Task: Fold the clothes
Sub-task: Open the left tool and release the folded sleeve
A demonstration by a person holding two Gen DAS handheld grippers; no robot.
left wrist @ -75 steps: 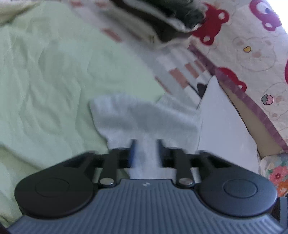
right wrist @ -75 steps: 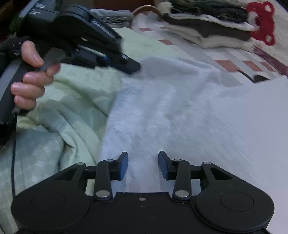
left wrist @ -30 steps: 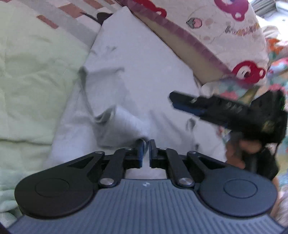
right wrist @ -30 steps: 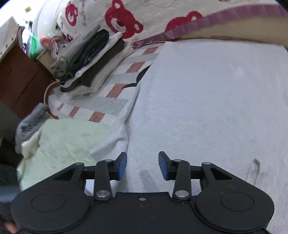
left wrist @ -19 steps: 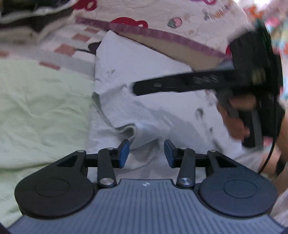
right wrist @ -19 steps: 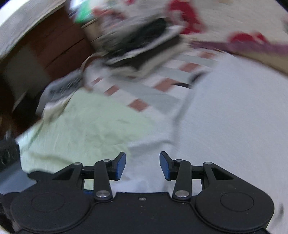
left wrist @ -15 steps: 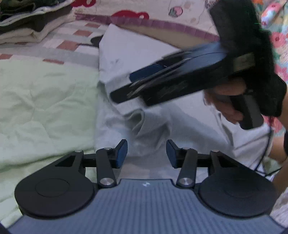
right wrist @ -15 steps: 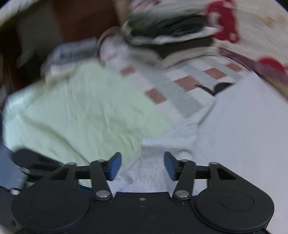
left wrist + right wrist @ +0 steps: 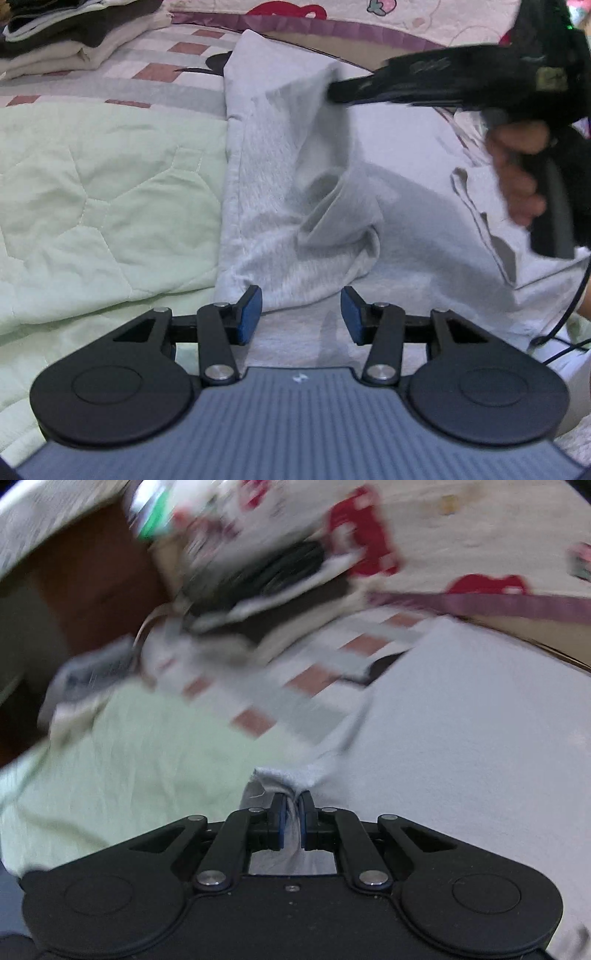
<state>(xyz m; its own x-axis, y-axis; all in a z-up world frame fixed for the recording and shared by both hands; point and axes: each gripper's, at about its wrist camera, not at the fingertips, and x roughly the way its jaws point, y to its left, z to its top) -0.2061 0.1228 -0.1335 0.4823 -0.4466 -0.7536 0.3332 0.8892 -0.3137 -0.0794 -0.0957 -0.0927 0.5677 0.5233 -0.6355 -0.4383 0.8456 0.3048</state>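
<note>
While the right tool (image 9: 291, 814) is clamped on a bunched corner of the grey garment (image 9: 399, 206) on the bed, the left tool (image 9: 301, 314) sits apart, empty. Grip looks thin. A fast pull could slip the fabric out and collapse the fold.

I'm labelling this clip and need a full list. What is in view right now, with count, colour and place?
grey garment: one, light grey, spread on the bed, partly bunched in the middle
green quilt: one, pale green, left of the grey garment
folded clothes: one stack, dark and cream, far left on the bed
checked sheet: one, white with reddish and grey blocks, under the stack
bear-print cover: one, cream with red bears and a purple border, at the back
wooden furniture: brown, blurred, beyond the bed
left hand-held gripper: open, empty, just short of the bunched cloth
right hand-held gripper: shut on a grey garment edge
hand: one, holding the right gripper's handle
</note>
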